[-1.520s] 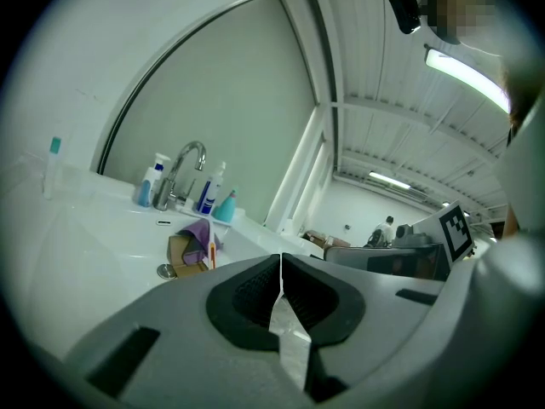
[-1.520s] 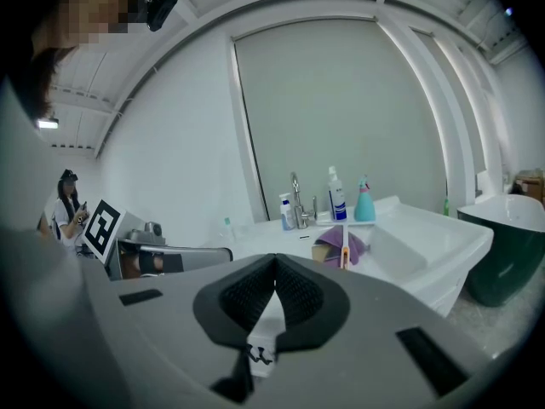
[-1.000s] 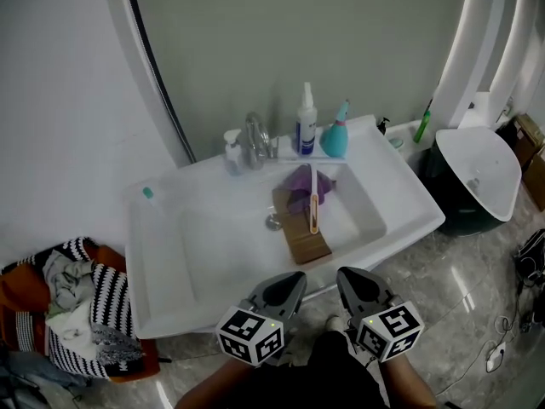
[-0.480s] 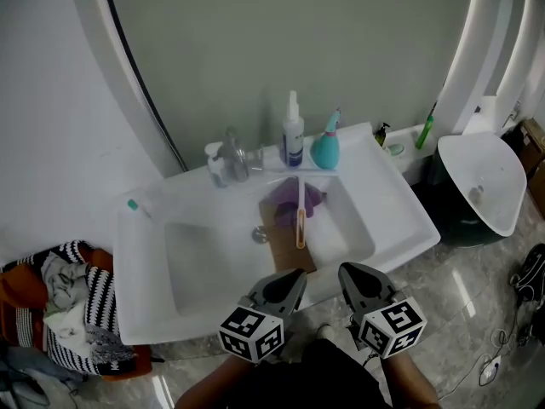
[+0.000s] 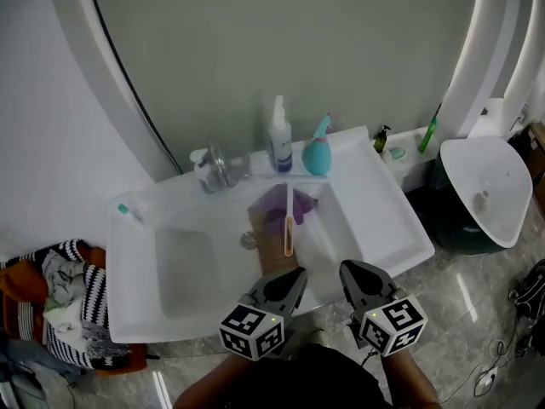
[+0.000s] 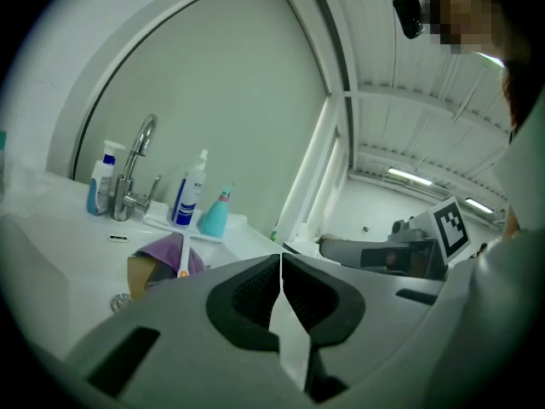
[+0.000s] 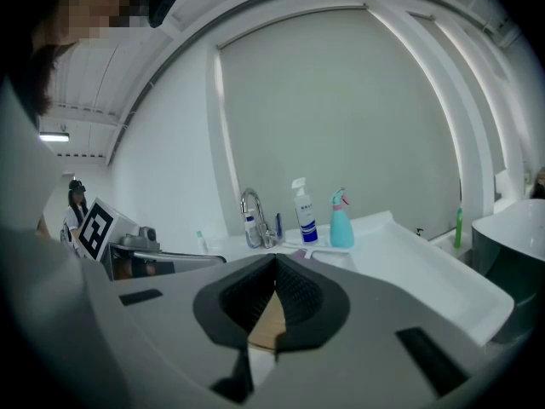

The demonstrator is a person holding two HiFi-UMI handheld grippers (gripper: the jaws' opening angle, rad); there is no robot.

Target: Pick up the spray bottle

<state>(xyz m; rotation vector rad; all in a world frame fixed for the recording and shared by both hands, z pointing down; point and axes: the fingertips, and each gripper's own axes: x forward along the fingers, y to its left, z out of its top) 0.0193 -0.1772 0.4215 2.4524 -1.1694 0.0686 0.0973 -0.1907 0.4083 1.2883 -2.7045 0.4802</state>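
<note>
A teal spray bottle stands upright on the back ledge of the white sink, beside a white bottle with a blue label. It also shows in the left gripper view and the right gripper view. My left gripper and right gripper hang side by side over the sink's front edge, well short of the bottles. Both are shut, with nothing between the jaws.
A faucet and a small pump bottle stand left of the bottles. In the basin lie a brown board, a purple cloth and a long brush. Clothes are heaped at left; a dark bin with a white lid stands at right.
Both grippers have come forward together toward the sink, from in front of it to over its front edge. The jaws stayed shut. Nothing on the sink moved.
</note>
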